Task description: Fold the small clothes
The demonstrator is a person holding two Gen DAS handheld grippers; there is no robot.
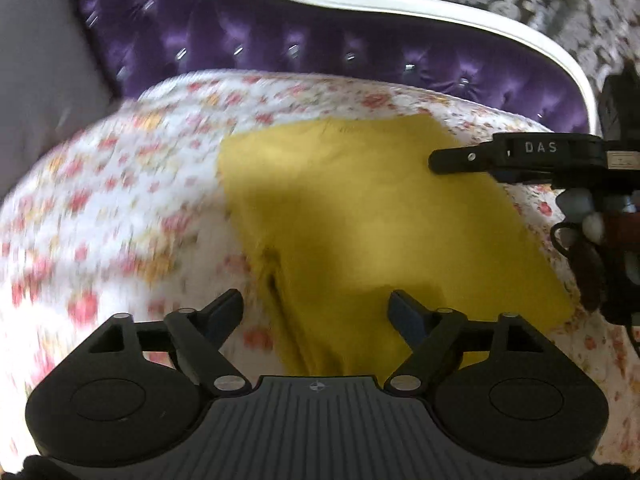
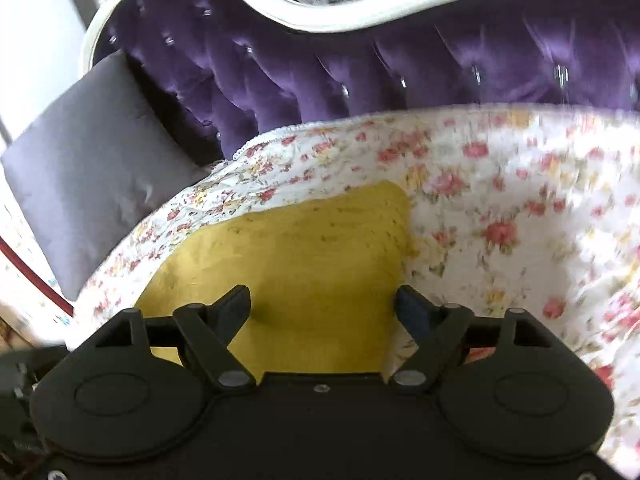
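1. the yellow garment (image 1: 360, 216) is laid flat on the floral bedsheet (image 1: 120, 200), near the tufted purple headboard (image 1: 320, 48); it appears already folded into a compact, roughly rectangular shape, though the blur leaves the layers unclear.
2. the left claw (image 1: 316, 312) is held above the garment's near edge with its jaws apart; nothing is seen between them, and the fabric is not pinched.
3. the right claw (image 2: 324, 304) is likewise seen with its jaws spread wide over the near part of the garment (image 2: 288, 252), with no cloth gripped.
4. in the left wrist view, the right claw (image 1: 444, 160) is seen from the side, reaching over the garment's far right edge.
5. both claws are judged to be kept open and clear of the cloth so that the fold is left undisturbed.
6. a raised crease (image 1: 276, 276) is noted along the garment's near left side; it may need smoothing.
7. a grey pillow (image 2: 80, 176) is propped against the headboard (image 2: 360, 76), well apart from the garment.
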